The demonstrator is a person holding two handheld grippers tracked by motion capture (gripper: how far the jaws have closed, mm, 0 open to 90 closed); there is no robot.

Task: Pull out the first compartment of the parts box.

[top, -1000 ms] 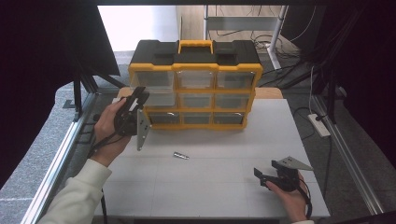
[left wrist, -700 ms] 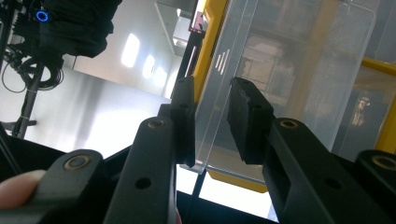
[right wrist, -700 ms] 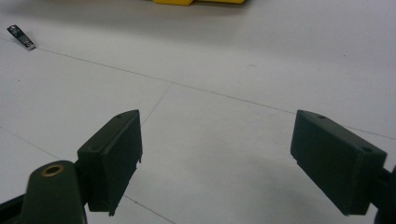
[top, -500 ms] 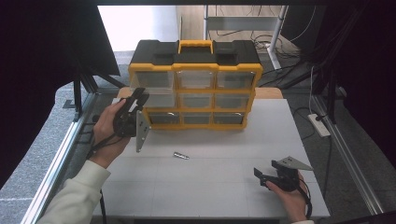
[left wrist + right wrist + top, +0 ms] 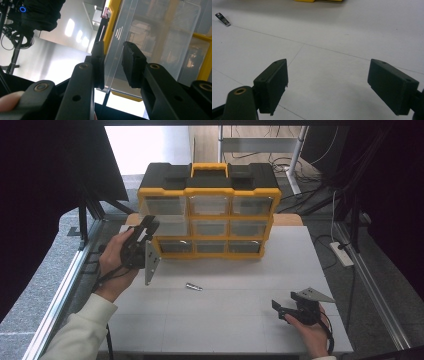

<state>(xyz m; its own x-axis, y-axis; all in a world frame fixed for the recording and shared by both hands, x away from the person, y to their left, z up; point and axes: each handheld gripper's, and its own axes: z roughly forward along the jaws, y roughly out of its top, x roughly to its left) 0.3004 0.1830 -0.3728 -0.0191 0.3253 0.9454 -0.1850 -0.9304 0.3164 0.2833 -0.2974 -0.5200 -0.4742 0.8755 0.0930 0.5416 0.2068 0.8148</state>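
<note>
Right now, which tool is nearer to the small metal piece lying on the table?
Left. The left tool is up at the organizer's clear drawer, just beyond and left of the small metal piece. The right tool rests farther off, toward the table's near right corner.

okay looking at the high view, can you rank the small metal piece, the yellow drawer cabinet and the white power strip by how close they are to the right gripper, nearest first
From the right gripper:
1. White power strip, off the table's right edge, and small metal piece, lying on the table to its left: too close to call.
2. Yellow drawer cabinet, standing at the table's far side.
</note>
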